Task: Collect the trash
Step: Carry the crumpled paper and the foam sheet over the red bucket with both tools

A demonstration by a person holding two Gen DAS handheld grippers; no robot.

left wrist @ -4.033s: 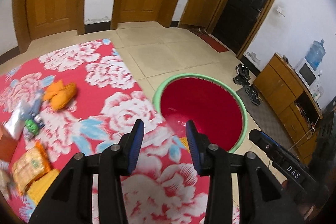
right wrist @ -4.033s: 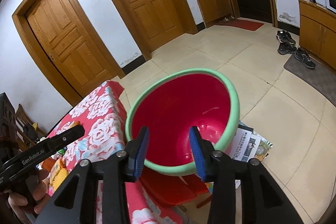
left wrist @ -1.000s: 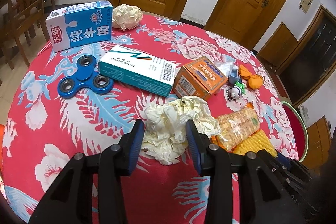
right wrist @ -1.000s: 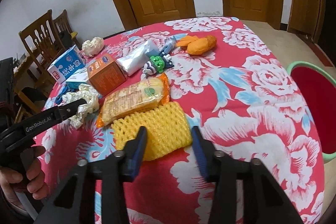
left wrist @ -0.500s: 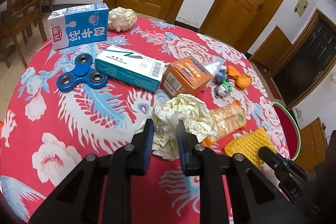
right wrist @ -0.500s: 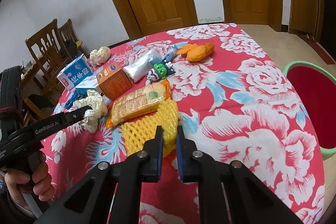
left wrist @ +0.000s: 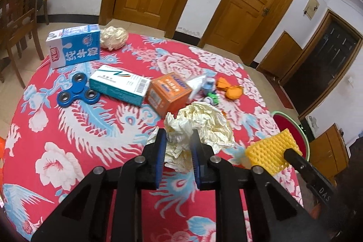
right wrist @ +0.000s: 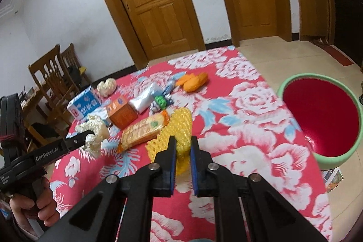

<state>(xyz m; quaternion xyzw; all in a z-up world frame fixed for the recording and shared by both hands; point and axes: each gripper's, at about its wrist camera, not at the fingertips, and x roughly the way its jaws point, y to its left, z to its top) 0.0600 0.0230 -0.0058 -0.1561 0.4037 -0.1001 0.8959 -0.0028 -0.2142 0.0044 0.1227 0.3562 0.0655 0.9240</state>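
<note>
Right wrist view: right gripper (right wrist: 182,147) pinching yellow foam net (right wrist: 179,128) above floral tablecloth (right wrist: 249,128), wooden doors (right wrist: 154,3) behind

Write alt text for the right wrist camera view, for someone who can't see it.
The right gripper pinches a yellow foam net above a round table with a red flowered cloth. On the table behind it lie a cracker packet, an orange box and a milk carton. The left gripper holds crumpled paper at left, and a red bin stands on the floor at right.

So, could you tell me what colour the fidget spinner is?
Blue; the fidget spinner shows best in the left wrist view.
</note>
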